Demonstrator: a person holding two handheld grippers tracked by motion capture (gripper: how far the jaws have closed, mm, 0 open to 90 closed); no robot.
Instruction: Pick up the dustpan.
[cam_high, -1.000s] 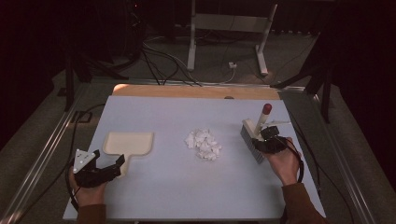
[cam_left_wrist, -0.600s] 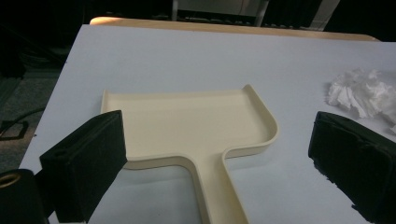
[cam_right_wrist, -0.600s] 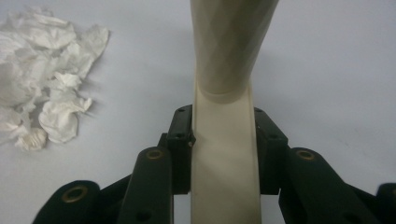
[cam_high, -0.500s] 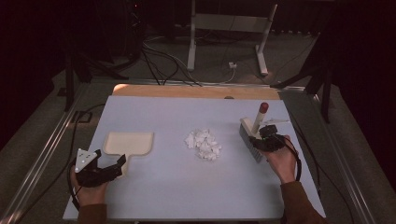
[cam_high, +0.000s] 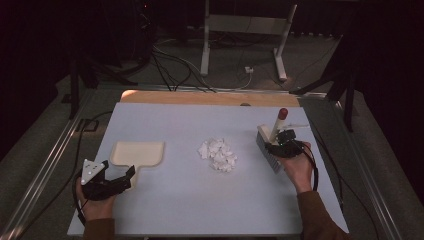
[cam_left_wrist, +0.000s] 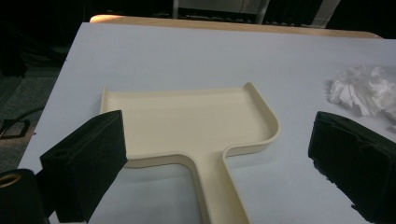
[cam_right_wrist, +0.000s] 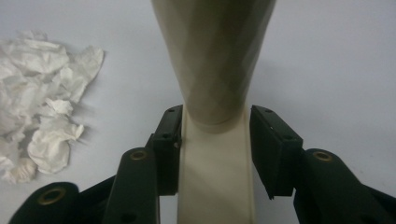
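I can't read any words, numbers or signs here. My cream dustpan (cam_left_wrist: 187, 121) in the middle of the left gripper view is plain, with no label. The brush (cam_high: 272, 137) at the right of the high view has no name on it. The white paper scraps (cam_high: 218, 154) in the middle are blank. The pale table (cam_high: 200, 200) has no marks, and my black grippers carry no letters I can make out
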